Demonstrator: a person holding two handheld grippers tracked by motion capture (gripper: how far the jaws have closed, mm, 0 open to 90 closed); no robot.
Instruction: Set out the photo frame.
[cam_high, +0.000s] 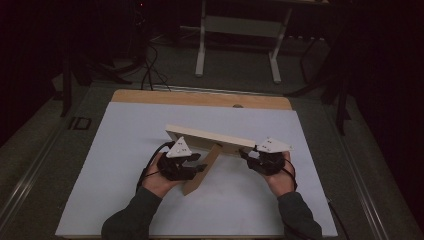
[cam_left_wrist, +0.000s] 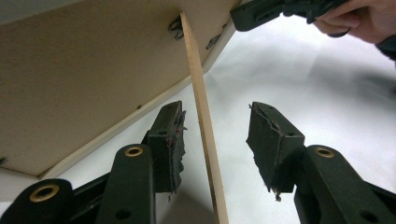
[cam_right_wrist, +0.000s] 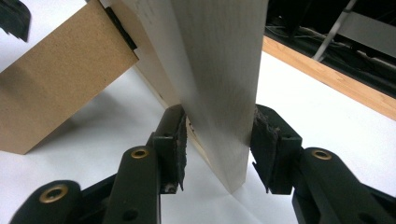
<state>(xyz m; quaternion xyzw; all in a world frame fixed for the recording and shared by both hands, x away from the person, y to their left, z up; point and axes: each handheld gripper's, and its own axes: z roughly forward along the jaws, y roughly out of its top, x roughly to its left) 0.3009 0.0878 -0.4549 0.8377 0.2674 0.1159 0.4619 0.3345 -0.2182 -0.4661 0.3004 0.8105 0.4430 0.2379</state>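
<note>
From the high view we saw one wooden picture frame (cam_high: 207, 138) standing tilted on the white table (cam_high: 125, 150), propped by its single fold-out stand (cam_high: 202, 172). The left gripper (cam_high: 192, 165) sat at the stand and the right gripper (cam_high: 252, 154) at the frame's right end. We counted two grippers, two hands, one frame and one stand. We judged that the frame leaned on little support and could topple if the right end were let go before the stand was set.

In the left gripper view, the left gripper (cam_left_wrist: 215, 135) had its jaws parted, with the thin edge of the stand (cam_left_wrist: 205, 130) running up between the pads, nearer the left pad but, as far as we could tell, not pressed by either. The frame's back (cam_left_wrist: 84, 79) hung above. The risk we saw was that a sideways nudge from a pad could fold the stand or strain its hinge (cam_left_wrist: 176, 27).

In the right gripper view, the right gripper (cam_right_wrist: 217, 140) clamped the frame's end (cam_right_wrist: 219, 84), both pads against the wood, the corner resting on the table. The grip sat low on the end, so we feared that the frame could pivot or slip out.
</note>
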